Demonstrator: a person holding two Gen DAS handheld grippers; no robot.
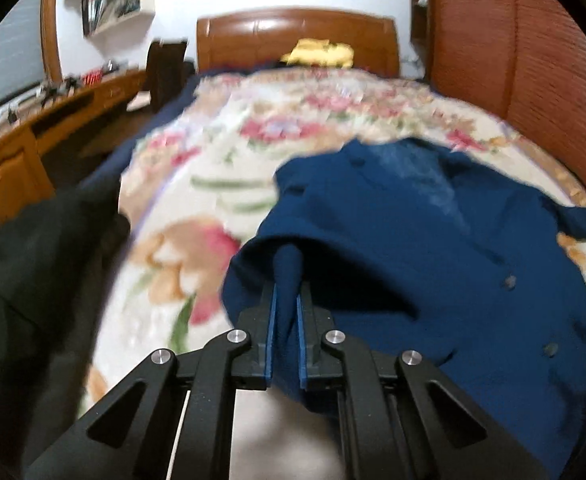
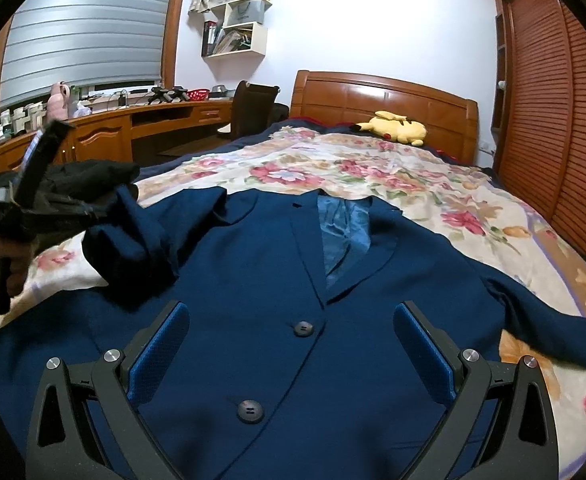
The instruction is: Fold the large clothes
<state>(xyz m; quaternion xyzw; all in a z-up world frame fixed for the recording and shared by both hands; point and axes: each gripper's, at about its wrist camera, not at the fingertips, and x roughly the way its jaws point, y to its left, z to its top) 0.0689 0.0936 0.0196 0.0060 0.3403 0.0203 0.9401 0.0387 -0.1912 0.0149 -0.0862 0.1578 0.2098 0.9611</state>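
A dark blue suit jacket (image 2: 253,248) lies face up on the floral bedspread (image 2: 373,176), with two buttons down its front and its collar towards the headboard. My left gripper (image 1: 287,292) is shut on the jacket's left sleeve (image 1: 289,264), a bunch of cloth pinched between the blue pads. In the right wrist view that sleeve (image 2: 133,256) is lifted and bunched over the jacket's left side, held by the left gripper (image 2: 53,200) in a person's hand. My right gripper (image 2: 291,320) hovers open over the jacket front, nothing between its fingers. The other sleeve (image 2: 553,312) lies stretched out to the right.
A yellow plush toy (image 2: 397,128) rests by the wooden headboard (image 2: 373,100). A dark garment (image 1: 33,260) lies at the bed's left edge. A wooden desk (image 2: 133,128) and chair (image 2: 253,108) stand left of the bed, louvred wardrobe doors (image 2: 553,120) on the right.
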